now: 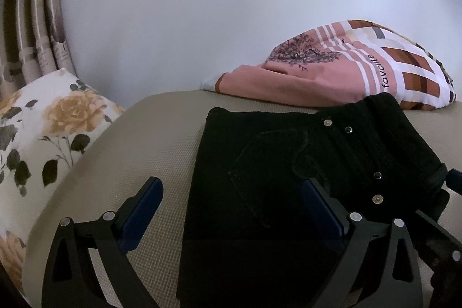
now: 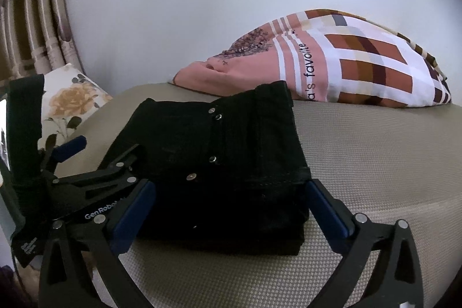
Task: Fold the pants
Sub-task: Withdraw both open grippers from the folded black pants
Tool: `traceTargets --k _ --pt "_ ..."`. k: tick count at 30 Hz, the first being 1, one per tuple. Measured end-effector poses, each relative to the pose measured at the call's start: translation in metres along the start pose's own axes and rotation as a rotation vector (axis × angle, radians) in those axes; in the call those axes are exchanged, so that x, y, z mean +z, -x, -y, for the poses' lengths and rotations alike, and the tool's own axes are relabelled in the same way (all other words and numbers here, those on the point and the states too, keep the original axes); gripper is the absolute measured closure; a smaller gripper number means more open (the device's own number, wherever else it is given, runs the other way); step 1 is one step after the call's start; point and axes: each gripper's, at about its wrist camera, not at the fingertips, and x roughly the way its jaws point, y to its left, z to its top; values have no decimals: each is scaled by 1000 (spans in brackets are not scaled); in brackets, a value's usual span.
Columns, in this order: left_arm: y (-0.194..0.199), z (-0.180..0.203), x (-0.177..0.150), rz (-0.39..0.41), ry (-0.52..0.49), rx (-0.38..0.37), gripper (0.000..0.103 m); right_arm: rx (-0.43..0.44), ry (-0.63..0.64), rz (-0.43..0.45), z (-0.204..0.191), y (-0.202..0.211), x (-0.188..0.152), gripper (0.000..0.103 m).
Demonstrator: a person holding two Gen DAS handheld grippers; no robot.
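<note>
Lying folded into a compact rectangle on a beige woven-textured mattress [image 1: 121, 163], the black pants [image 1: 274, 178] sit near its far edge, with small metal snaps [image 1: 327, 122] showing along a seam on the upper layer and a back pocket outline faintly visible in the left wrist view. The left gripper [image 1: 234, 198] hovers low over the near left part of the bundle with its fingers spread wide: the blue pad of one finger [image 1: 144, 210] stands over bare mattress just left of the cloth, while the other finger [image 1: 323, 210] stands over the black fabric, and neither pad presses on it. The right gripper [image 2: 228, 207] is likewise spread wide around the near right end of the bundle, one blue-padded finger [image 2: 132, 212] at the left of the stacked layers and the other [image 2: 329, 210] just beside the folded corner on the right, with the cloth lying between them but not pinched. In the right wrist view the left gripper [image 2: 95, 160] appears at the left, resting close to the pants. Behind the bundle, touching or just beside its far edge, lies a pink pillow [image 1: 346, 68] with white stripes, brown checks and a printed tree. A floral cushion [image 1: 43, 129] with yellow roses lies off the mattress's left side, striped curtains [image 1: 31, 33] hang beyond it, and a plain pale wall [image 1: 231, 5] fills the background.
</note>
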Motion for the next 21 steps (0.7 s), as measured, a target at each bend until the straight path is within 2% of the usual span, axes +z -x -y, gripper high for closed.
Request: traceTargets --k 7,18,21 --pt "-18 5 2 -90 -35 8 5 -28 -14 -1 1 -3 -1 0" --pt "-19 -1 3 -110 -18 -8 5 -3 -97 -23 17 -8 0 0" --pt "-13 -6 4 -88 1 -17 5 4 -106 -36 18 -9 1 0"
